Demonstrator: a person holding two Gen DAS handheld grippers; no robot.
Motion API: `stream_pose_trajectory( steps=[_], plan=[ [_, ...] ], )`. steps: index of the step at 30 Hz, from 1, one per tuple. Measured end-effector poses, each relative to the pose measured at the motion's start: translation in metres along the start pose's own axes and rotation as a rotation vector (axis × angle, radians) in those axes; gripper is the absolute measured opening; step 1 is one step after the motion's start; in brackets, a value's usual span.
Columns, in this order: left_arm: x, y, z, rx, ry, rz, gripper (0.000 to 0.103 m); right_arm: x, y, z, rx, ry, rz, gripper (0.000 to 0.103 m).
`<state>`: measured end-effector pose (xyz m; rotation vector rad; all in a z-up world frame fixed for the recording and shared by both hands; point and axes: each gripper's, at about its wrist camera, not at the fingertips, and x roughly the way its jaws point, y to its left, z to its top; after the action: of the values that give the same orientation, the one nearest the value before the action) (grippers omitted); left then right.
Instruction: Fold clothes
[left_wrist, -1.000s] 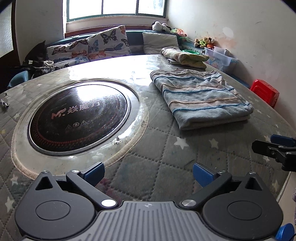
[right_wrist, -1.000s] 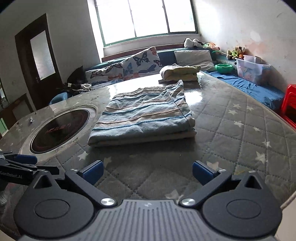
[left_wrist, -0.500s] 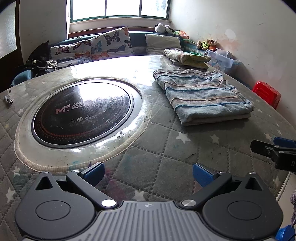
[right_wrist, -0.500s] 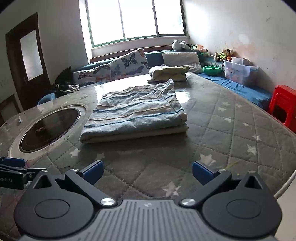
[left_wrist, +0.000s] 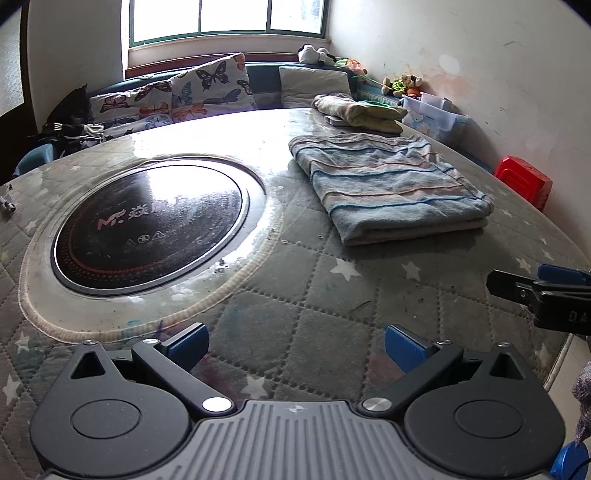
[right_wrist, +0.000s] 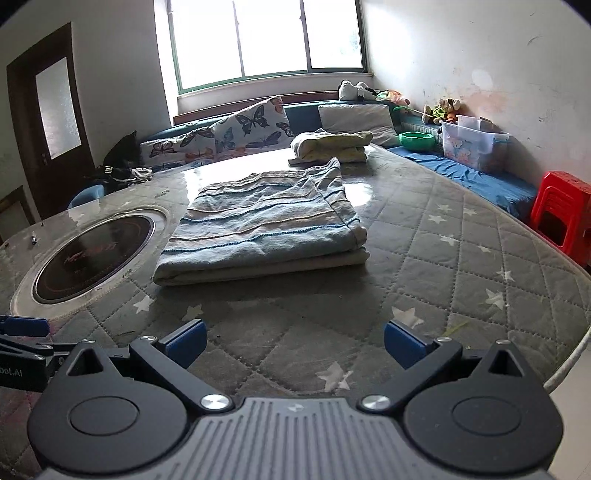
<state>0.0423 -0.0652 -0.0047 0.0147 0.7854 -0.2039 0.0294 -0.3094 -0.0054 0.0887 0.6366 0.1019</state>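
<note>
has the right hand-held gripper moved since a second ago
Yes. The right hand-held gripper has backed away from the striped folded cloth, which now sits farther off on the table.

Folded garments lying on the desk: two, a striped blue garment (right_wrist: 264, 229) and a yellow-green garment (right_wrist: 330, 147) sitting behind it.
Tools showing: two, the left tool (left_wrist: 296, 343) and the right tool (right_wrist: 294, 341).
Round cooktops sitting in the desk (right_wrist: 461, 258): one (left_wrist: 147, 229).
Butterfly cushions (right_wrist: 255, 123) leaning on the bench: two.
Plain cushions: one (right_wrist: 356, 118).
Red stools standing by the wall: one (right_wrist: 563, 210).
Clear storage boxes: one (right_wrist: 472, 144).
Green bowls: one (right_wrist: 416, 140).
</note>
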Motion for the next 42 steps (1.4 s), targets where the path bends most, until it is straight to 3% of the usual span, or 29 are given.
stream_pose_trajectory(
  steps=[22,42],
  plan=[
    [0.010,-0.009,0.003,0.024,0.020,-0.022,0.103,0.009,-0.002,0.002,0.014,0.044,-0.010,0.103],
    [0.018,-0.018,0.013,0.053,0.023,-0.029,0.103,0.011,-0.004,0.003,0.037,0.033,-0.020,0.103]
  ],
)
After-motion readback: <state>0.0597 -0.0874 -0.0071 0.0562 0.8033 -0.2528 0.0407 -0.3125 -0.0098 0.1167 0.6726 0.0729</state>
